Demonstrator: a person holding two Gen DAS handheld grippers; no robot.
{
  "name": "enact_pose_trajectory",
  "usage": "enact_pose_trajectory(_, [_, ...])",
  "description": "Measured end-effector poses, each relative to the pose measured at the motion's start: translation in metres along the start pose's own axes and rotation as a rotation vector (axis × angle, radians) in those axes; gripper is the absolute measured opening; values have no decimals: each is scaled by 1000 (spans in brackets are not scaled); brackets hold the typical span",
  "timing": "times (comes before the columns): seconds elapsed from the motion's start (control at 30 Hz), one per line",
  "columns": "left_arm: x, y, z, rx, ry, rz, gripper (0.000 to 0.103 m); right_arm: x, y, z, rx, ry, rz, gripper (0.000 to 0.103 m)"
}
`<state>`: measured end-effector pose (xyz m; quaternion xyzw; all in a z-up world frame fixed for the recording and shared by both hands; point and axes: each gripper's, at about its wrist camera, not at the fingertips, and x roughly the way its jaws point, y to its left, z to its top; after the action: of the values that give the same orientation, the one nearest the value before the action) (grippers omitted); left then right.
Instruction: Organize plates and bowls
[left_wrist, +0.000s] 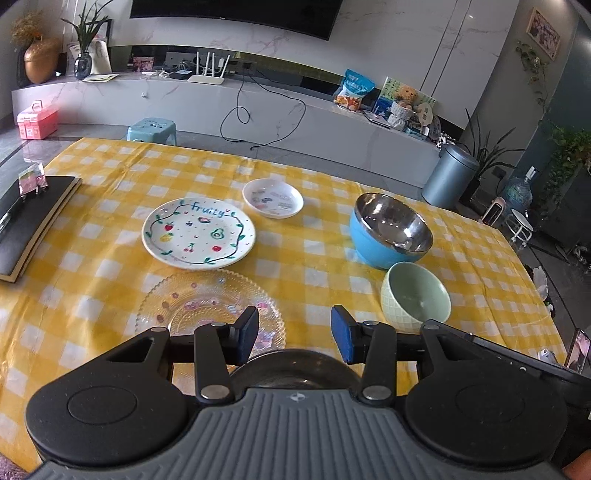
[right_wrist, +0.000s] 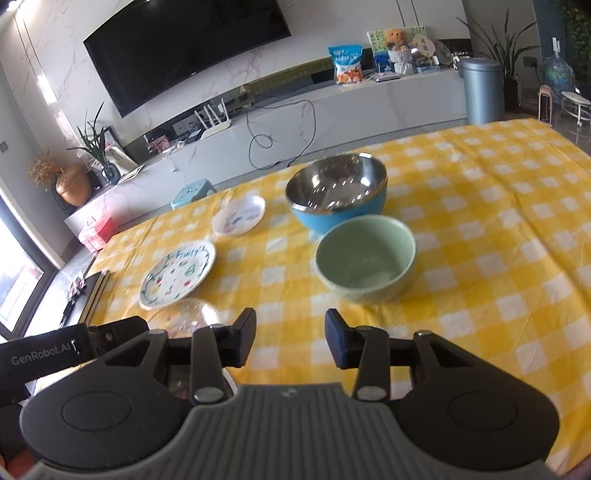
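Note:
On the yellow checked tablecloth (left_wrist: 110, 266) lie a clear glass plate (left_wrist: 199, 302), a white "Fruity" plate (left_wrist: 198, 232), a small white dish (left_wrist: 272, 198), a blue bowl with a steel inside (left_wrist: 388, 230) and a pale green bowl (left_wrist: 415, 297). My left gripper (left_wrist: 294, 338) is open and empty, above the glass plate's near right edge. My right gripper (right_wrist: 290, 341) is open and empty, just short of the green bowl (right_wrist: 365, 258). The blue bowl (right_wrist: 336, 192), Fruity plate (right_wrist: 177, 273), small dish (right_wrist: 239, 215) and glass plate (right_wrist: 184, 317) show there too.
A black notebook (left_wrist: 26, 225) with a clip lies at the table's left edge. The right gripper's body (left_wrist: 517, 354) shows at the left view's lower right. Beyond the table stand a blue stool (left_wrist: 152, 129), a TV bench and a grey bin (left_wrist: 450, 175).

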<state>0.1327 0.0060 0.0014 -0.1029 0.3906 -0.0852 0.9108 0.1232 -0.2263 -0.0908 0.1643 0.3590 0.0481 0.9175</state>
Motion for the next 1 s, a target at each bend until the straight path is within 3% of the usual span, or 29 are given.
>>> enact_pose_trajectory(0.2, [27, -16, 21, 23, 16, -53, 50, 11, -18, 28, 6, -37, -49, 45])
enact_pose_trajectory(0.5, [77, -32, 60, 56, 41, -72, 50, 42, -46, 72, 15, -50, -135, 46])
enact_pose_trajectory(0.73, [126, -49, 89, 46, 80, -99, 50, 68, -61, 105, 44, -43, -145, 45])
enact_pose_trajectory(1.0, [174, -55, 98, 28, 142, -92, 49, 110, -67, 124, 43, -5, -164, 40])
